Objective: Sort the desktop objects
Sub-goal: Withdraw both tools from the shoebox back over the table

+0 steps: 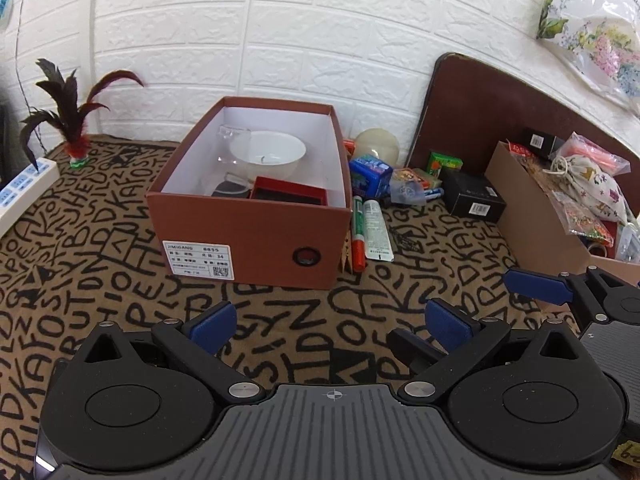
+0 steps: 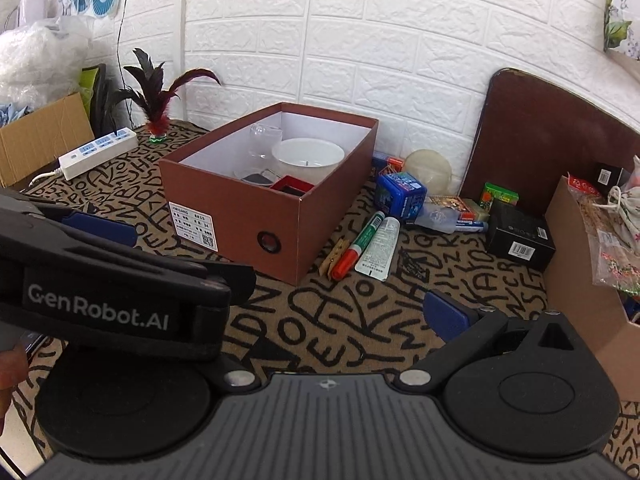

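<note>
While both tools hang low over the letter-printed tablecloth (image 1: 100,240), neither holds anything. Ahead of the left gripper (image 1: 332,324), whose blue-padded fingers (image 1: 214,322) stand spread wide and touch nothing, sits the open brown shoebox (image 1: 256,236), with a white bowl (image 1: 268,154) and a red tray (image 1: 290,194) inside. Just right of the box, beyond the right gripper (image 2: 288,312), lie a white tube (image 2: 379,248), a red-and-green marker (image 2: 358,246) and a wooden clothespin (image 2: 333,258). Its right finger (image 2: 448,316) stands far out; the left gripper's body hides the other, so the jaws look spread.
</note>
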### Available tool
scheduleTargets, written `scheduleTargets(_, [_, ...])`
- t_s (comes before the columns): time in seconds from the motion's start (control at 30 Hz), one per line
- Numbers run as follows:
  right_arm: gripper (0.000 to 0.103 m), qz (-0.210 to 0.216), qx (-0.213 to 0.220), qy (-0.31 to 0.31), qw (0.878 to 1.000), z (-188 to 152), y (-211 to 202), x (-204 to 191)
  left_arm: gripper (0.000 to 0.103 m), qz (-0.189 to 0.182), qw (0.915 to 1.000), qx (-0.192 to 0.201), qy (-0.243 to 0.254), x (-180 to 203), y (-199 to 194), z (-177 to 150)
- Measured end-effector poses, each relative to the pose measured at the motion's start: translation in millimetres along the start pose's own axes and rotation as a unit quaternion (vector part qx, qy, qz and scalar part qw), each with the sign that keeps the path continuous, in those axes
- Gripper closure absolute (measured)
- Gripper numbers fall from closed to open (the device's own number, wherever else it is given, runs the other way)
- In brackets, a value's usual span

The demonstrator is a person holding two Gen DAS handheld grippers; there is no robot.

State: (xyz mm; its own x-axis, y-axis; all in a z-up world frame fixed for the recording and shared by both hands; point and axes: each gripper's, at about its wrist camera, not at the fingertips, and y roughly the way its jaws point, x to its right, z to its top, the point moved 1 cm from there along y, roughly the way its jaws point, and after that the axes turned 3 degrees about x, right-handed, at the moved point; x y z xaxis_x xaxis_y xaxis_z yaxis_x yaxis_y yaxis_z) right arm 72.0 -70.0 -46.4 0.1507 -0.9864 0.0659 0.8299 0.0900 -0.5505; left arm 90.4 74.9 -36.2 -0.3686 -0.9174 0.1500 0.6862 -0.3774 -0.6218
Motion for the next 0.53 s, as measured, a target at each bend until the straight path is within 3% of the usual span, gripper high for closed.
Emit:
scheduleTargets(0.23, [0.000,0.000,0.003,0.008,1.000,-1.7,-3.7,3.6,0.000,0.010,0.9999,-0.002,0.012,5.8,-0.6,2.8])
scheduleTargets(0.53, [0.000,-0.005,-0.002,0.014,1.000,-3.2,-0.7,5.1,0.000,-0.008,0.9999,-0.002,0.010,8.1,2.3,1.0])
